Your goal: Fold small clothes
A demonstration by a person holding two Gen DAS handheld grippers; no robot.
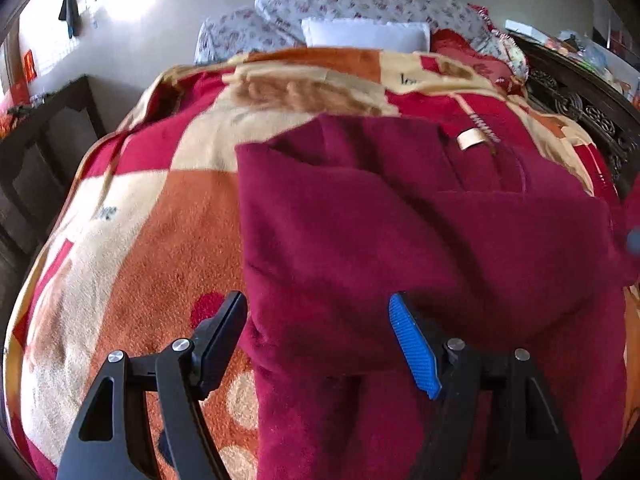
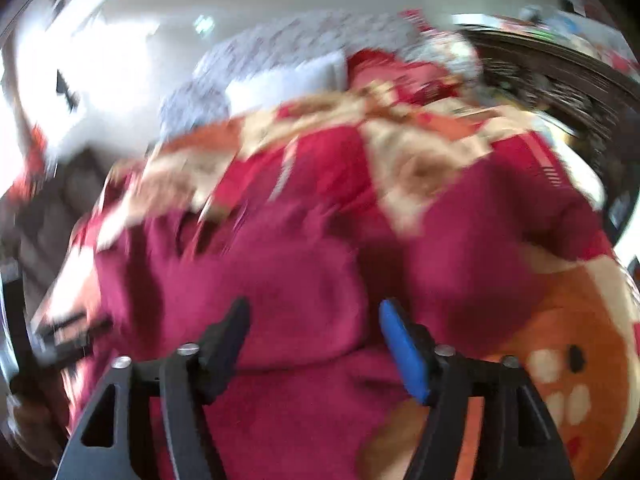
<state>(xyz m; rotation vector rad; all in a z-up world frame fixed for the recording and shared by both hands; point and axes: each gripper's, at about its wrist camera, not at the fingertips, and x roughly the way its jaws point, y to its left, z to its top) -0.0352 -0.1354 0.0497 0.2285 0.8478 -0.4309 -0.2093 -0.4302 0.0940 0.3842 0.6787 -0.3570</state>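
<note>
A dark red fleece garment (image 1: 380, 240) lies partly folded on the patterned blanket (image 1: 160, 240), with a tan label (image 1: 470, 138) near its far edge. My left gripper (image 1: 318, 308) is open just above the garment's near left part, nothing between its fingers. In the blurred right wrist view the same garment (image 2: 280, 280) fills the middle. My right gripper (image 2: 314, 316) is open over it and holds nothing.
The bed is covered by a red, orange and cream blanket (image 2: 560, 340). Floral pillows (image 1: 360, 4) and a white pillow (image 1: 364, 34) lie at the far end. A dark carved headboard (image 1: 580, 108) runs along the right. Dark furniture (image 1: 44, 152) stands at left.
</note>
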